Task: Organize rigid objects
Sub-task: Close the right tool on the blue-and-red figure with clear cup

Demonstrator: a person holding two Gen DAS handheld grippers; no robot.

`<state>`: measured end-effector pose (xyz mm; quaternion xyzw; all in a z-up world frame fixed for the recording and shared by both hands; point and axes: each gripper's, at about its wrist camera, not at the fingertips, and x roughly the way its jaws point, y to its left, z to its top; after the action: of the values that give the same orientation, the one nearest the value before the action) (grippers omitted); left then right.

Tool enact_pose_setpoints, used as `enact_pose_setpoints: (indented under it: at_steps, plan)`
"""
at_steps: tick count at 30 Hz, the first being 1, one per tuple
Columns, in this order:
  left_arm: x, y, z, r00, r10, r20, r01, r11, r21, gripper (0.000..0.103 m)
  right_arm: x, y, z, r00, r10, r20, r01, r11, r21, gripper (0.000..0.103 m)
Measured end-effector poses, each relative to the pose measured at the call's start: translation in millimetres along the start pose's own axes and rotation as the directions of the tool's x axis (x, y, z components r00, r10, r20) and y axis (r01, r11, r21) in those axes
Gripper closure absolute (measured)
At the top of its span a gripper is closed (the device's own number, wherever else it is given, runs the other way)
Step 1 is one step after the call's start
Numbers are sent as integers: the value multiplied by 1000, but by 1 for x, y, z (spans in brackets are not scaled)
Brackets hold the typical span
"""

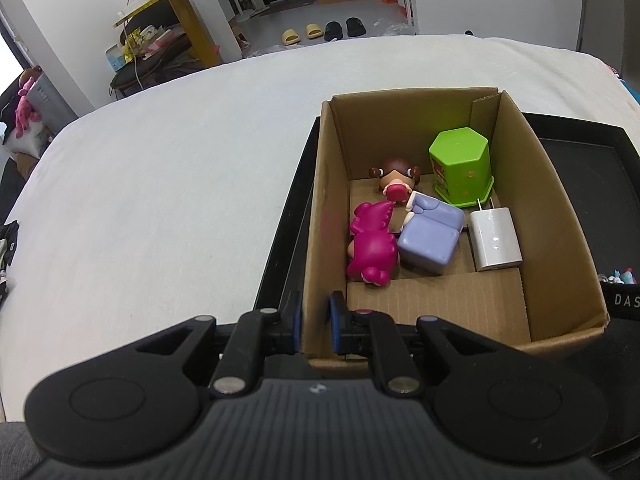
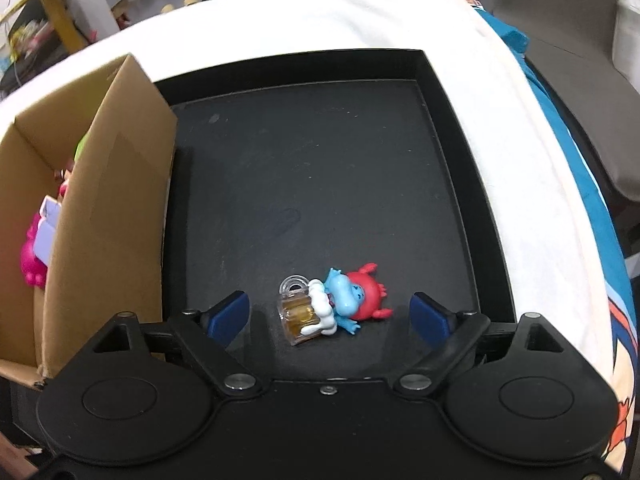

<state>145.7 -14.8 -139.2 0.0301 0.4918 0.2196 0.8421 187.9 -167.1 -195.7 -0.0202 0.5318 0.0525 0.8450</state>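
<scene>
Left jaws pinching the box wall, right jaws wide over the last toy

Left gripper (image 1: 314, 320) is clamped on the near-left wall of the open brown cardboard box (image 1: 516, 152). Only its view shows what's inside: a magenta plastic dinosaur (image 1: 370, 244), a lilac blocky figure (image 1: 430, 238), a white wall charger (image 1: 494, 240), a green hexagonal container (image 1: 460, 166) and a brown-haired doll (image 1: 396, 180). Right gripper (image 2: 328, 314) has jaws spread apart, touching nothing, with a little blue-and-red figure hugging a clear amber mug (image 2: 332, 306) lying between them on the black tray (image 2: 320, 160). That tray sits on a white-covered bed (image 2: 520, 160), box just beside the toy's tray space.
</scene>
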Motion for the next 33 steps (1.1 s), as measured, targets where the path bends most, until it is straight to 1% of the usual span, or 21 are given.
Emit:
enact_pose_setpoints:
  at_steps: [3,7,14,16,20,24,29,33]
  plan:
    - [1,0,0,1000,-1,-2,1,1000,-6,90,4,-2,3,1000,-22,4,22,1000,-2,17]
    - [3,0,0,1000,-2,-6,2,1000,-7,90,10,-2,2,1000,-21,-20,21,1000,10,27]
    - [7,-1,0,1000,-2,-9,2,1000,-5,90,8,1,1,1000,-24,3,24,1000,8,31]
    - [7,-1,0,1000,-1,-9,1,1000,-5,89,6,2,1,1000,-23,9,23,1000,6,35]
    - [7,-1,0,1000,-6,-9,6,1000,-5,89,4,3,-1,1000,-23,15,23,1000,6,38]
    - [8,-1,0,1000,-7,-10,6,1000,-6,89,3,3,-1,999,-25,23,25,1000,5,44]
    - [9,0,0,1000,-9,-11,9,1000,-9,89,-1,1,-2,1000,-15,23,14,1000,23,45]
    - [11,2,-1,1000,-20,-11,20,1000,-19,90,-8,-2,-4,999,3,41,-5,999,38,45]
